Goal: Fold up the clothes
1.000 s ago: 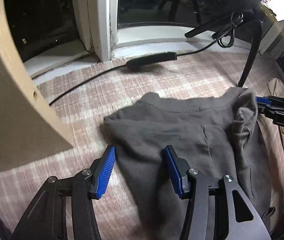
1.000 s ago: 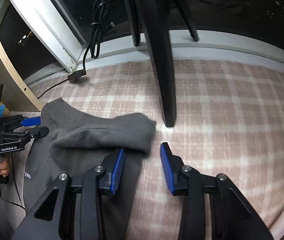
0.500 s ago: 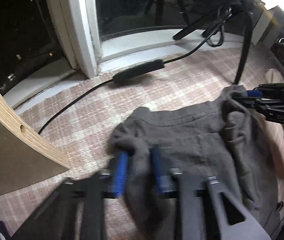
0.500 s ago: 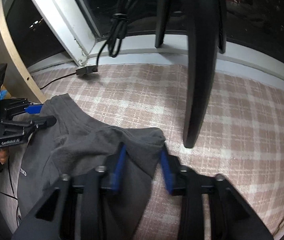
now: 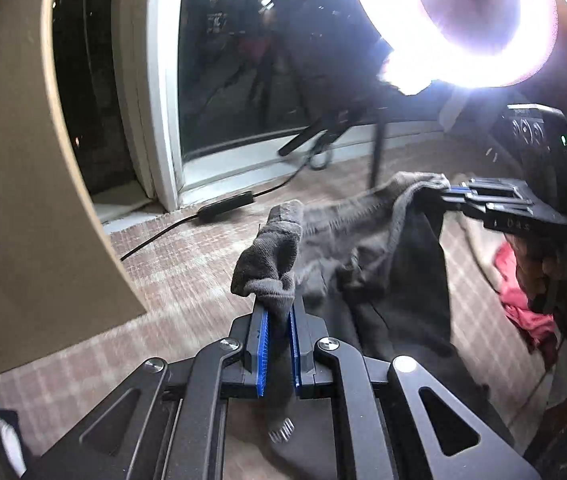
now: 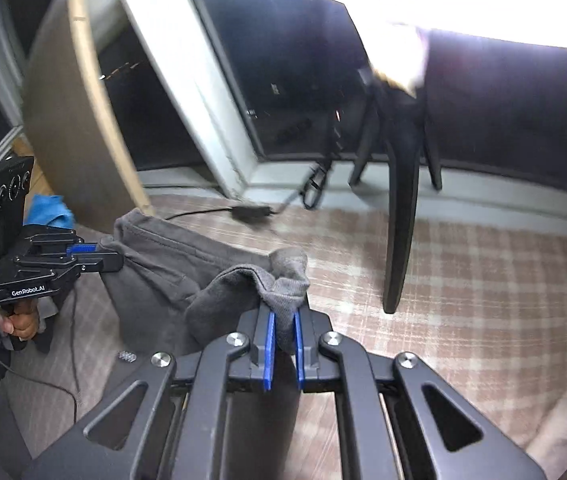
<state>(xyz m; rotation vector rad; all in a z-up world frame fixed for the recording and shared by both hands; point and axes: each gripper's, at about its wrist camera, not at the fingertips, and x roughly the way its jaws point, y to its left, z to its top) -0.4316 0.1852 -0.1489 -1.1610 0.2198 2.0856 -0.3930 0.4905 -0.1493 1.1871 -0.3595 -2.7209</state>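
A grey garment (image 5: 363, 240) hangs lifted above the plaid-covered surface (image 5: 187, 268), stretched between both grippers. My left gripper (image 5: 279, 312) pinches one bunched corner of it in its blue pads, jaws still closing on the fabric. My right gripper (image 6: 283, 316) pinches the opposite corner of the garment (image 6: 171, 264) the same way, its jaws also closing. Each gripper shows in the other's view: the right gripper (image 5: 449, 192) at the cloth's far right end, the left gripper (image 6: 111, 254) at its left end, with a hand under it.
A bright ring light (image 5: 463, 20) stands on black tripod legs (image 6: 399, 220) by the window. A black cable with a power brick (image 5: 225, 210) lies along the sill. A wooden board (image 5: 23, 200) stands at the left. Red cloth (image 5: 523, 300) lies at the right, blue cloth (image 6: 49, 210) at the left.
Both grippers went from open over the flat garment to pinching its two corners. They have since risen, lifting the cloth off the surface.
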